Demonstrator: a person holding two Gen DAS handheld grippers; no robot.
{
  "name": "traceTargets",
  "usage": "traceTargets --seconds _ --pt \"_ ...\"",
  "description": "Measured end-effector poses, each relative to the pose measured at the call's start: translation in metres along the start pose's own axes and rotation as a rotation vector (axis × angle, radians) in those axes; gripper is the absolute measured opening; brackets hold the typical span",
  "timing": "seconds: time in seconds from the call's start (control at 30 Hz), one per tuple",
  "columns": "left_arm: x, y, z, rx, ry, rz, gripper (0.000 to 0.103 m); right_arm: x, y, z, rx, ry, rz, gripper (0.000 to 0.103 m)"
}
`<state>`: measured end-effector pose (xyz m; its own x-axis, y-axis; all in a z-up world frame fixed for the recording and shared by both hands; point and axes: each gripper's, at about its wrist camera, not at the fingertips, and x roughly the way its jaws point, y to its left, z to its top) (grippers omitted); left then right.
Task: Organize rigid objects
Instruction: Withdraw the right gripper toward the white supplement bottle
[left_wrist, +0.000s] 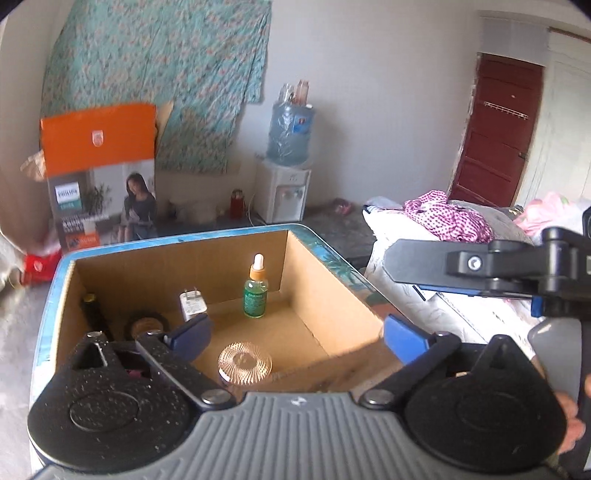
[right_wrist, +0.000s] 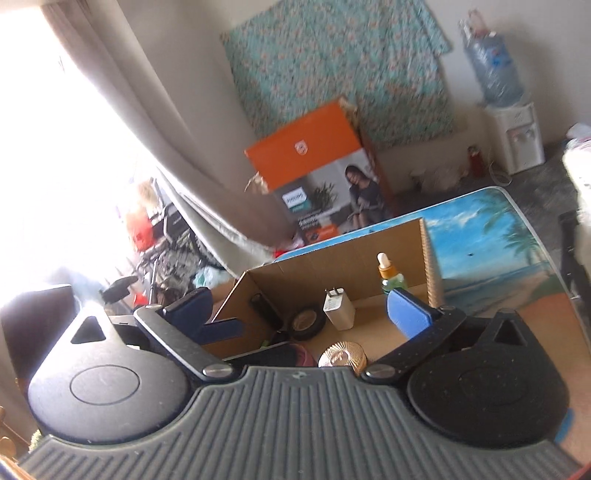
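Note:
An open cardboard box stands on a table with a beach picture. Inside stand a green dropper bottle, a white charger plug, a roll of black tape, a dark cylinder and a jar with a ribbed gold lid. The same items show in the right wrist view: bottle, plug, tape, gold lid. My left gripper is open and empty above the box's near side. My right gripper is open and empty over the box. The right gripper also shows in the left wrist view.
An orange and grey Philips carton stands behind the table. A water dispenser is by the wall. Piled clothes and bedding lie to the right. A red door is far right. A bright curtained window is left.

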<state>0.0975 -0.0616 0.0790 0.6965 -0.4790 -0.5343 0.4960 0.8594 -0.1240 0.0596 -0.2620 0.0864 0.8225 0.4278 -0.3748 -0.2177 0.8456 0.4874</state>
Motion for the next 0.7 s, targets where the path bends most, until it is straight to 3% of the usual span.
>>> traceTargets --seconds 0.23,0.7 --pt "-0.035 0.003 -0.042 0.009 0.035 0.010 0.102 -0.020 0.001 -0.039 0.065 0.041 0.013 0.102" --pt "-0.057 0.042 -0.092 -0.032 0.050 0.180 0.102 0.029 0.036 -0.076 0.051 0.217 0.082 0.102"
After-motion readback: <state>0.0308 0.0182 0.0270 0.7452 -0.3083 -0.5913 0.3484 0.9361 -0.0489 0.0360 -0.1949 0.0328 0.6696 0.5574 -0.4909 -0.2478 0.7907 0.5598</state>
